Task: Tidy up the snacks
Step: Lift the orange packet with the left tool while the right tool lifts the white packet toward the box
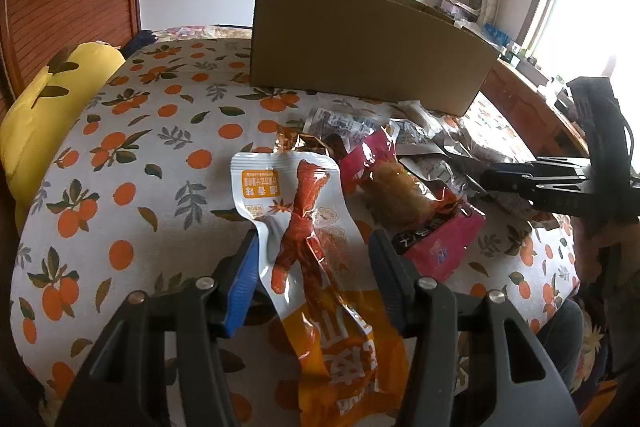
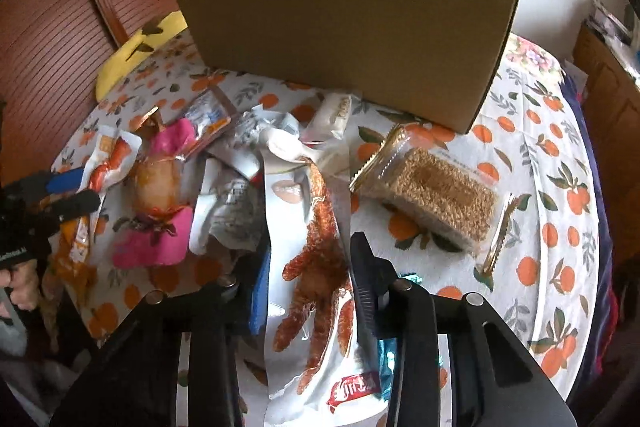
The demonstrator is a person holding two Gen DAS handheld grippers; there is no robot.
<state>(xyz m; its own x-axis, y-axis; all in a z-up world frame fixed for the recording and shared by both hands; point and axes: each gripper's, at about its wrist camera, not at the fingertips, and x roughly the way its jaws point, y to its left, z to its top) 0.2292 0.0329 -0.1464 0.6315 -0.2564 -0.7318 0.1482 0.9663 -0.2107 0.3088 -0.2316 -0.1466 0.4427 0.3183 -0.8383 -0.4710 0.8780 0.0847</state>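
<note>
Left gripper point(image 1: 312, 251) clamped across the middle of an orange-and-white snack pouch point(image 1: 308, 227), lifted clear for carrying. Right gripper point(image 2: 308, 263) with jaws closed on a white chicken-foot pouch point(image 2: 316, 267) at the near edge of the snack pile point(image 2: 224, 163). Cardboard box point(image 2: 344, 27) open-topped at the far side, likely the destination. Grain bar point(image 2: 436, 191) unpicked at right on the patterned cloth point(image 2: 560, 227).

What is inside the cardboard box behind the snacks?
The contents cannot be seen. Both views show only the cardboard box from the side; its front wall hides the interior, and just the open top rim and part of the far inner wall appear.
</note>
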